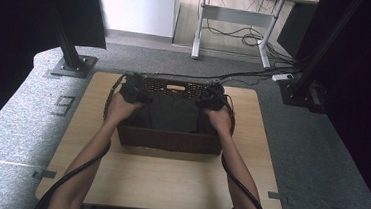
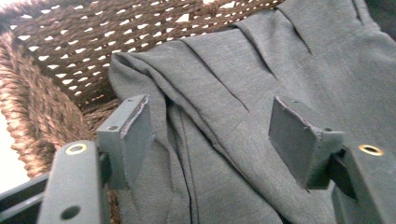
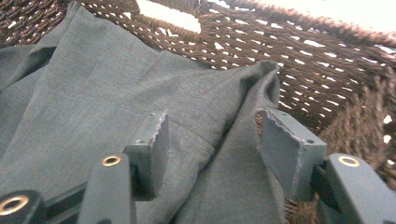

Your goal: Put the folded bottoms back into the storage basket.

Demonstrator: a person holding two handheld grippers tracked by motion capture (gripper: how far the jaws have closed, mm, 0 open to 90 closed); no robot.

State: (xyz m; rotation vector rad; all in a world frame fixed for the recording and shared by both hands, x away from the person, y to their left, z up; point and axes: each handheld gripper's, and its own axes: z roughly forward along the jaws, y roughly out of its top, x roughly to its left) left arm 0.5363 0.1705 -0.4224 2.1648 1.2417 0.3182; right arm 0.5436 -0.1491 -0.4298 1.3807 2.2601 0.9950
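Both claws are down inside the woven basket (image 1: pixel 170 139), one at each end of it. On the left claw (image 2: pixel 212 140) the jaws stand wide apart over a ridge of folded grey cloth (image 2: pixel 261 84), and nothing is pinched between them; its left jaw sits just beside the basket's brown wicker wall (image 2: pixel 70 51), where the cloth's corner bunches up against the weave. On the right claw (image 3: pixel 212 144) the jaws are likewise spread, with a soft fold of the same grey cloth (image 3: pixel 93 93) rising between them, and its right jaw is near the wicker wall (image 3: pixel 327 60) at that end; whether the pads touch the fabric I cannot tell. From the high view the basket sits on the wooden desk (image 1: pixel 167 183) toward its far edge, about midway between the left and right edges, with the near half of the desk bare. The dark cloth (image 1: pixel 172 114) fills the basket's inside from wall to wall. A handle slot shows in the basket's far wall. The person's left hand (image 1: pixel 120 107) and right hand (image 1: pixel 219 118) reach over the basket's near rim, forearms coming in from the near edge of the desk, with black cables trailing back along them.
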